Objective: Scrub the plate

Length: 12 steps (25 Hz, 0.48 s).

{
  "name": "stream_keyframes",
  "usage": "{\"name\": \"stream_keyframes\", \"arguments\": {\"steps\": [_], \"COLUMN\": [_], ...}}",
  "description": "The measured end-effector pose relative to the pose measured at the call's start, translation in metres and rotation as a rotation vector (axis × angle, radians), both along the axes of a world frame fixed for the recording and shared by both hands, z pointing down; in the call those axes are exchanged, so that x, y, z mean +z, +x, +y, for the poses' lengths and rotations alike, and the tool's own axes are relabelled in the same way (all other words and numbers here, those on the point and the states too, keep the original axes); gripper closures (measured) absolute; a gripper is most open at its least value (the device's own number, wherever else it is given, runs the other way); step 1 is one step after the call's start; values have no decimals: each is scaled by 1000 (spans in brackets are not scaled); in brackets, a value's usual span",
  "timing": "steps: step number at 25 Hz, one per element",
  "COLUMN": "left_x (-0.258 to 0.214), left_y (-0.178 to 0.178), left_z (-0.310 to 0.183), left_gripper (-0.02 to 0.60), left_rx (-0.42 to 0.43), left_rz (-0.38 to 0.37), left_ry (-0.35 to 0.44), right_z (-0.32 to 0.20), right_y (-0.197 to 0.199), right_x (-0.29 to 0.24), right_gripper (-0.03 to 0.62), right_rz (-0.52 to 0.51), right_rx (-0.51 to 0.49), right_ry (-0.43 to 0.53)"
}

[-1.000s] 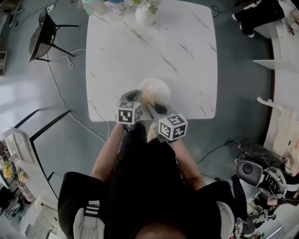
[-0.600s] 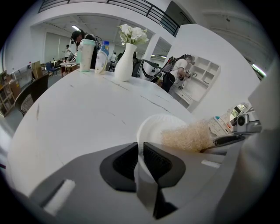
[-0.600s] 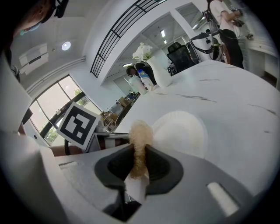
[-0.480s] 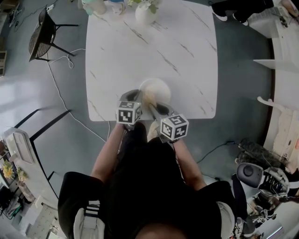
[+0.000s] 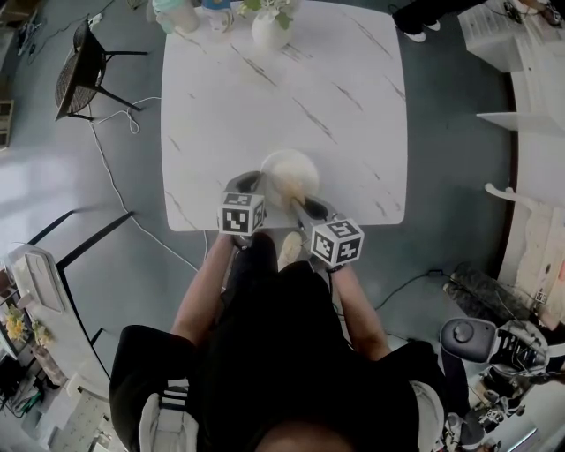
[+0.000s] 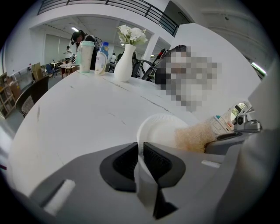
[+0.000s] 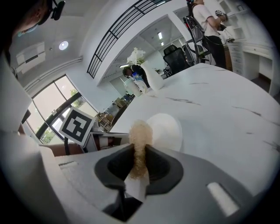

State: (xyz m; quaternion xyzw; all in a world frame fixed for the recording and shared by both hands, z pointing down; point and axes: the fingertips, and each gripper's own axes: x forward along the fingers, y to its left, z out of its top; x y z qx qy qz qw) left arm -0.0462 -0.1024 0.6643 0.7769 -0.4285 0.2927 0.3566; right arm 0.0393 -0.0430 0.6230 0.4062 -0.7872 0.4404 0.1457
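Observation:
A white paper plate (image 5: 291, 170) lies on the white marble table (image 5: 265, 97) near its front edge. My left gripper (image 5: 259, 184) is shut on the plate's near left rim; in the left gripper view the rim (image 6: 151, 131) runs between the two dark pads. My right gripper (image 5: 291, 196) is shut on a tan scrub pad (image 7: 140, 135). That tan scrub pad (image 6: 196, 136) rests against the plate's (image 7: 168, 129) near right part, and shows as a tan patch on the plate (image 5: 281, 184) in the head view.
A white vase of flowers (image 5: 268, 25), a bottle and cups (image 5: 181, 12) stand at the table's far edge. A black chair (image 5: 81, 64) and a cable (image 5: 115, 177) are on the floor at left. A person stands at the far right (image 7: 209, 24).
Both grippers and the plate have shifted slightly; the right gripper has slid a little to the right and nearer. Both grips stay as they were.

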Motion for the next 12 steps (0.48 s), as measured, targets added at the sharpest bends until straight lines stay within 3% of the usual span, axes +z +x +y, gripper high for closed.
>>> {"name": "stream_keyframes", "arguments": {"steps": [12], "left_x": [0], "left_y": [0], "left_z": [0], "left_gripper": [534], "left_rx": [2], "left_rz": [-3], "left_ry": [3], "right_z": [-3], "right_y": [29], "right_x": [-4], "right_gripper": [525], "right_rz": [24], "right_rx": [39], "right_ry": [9]}}
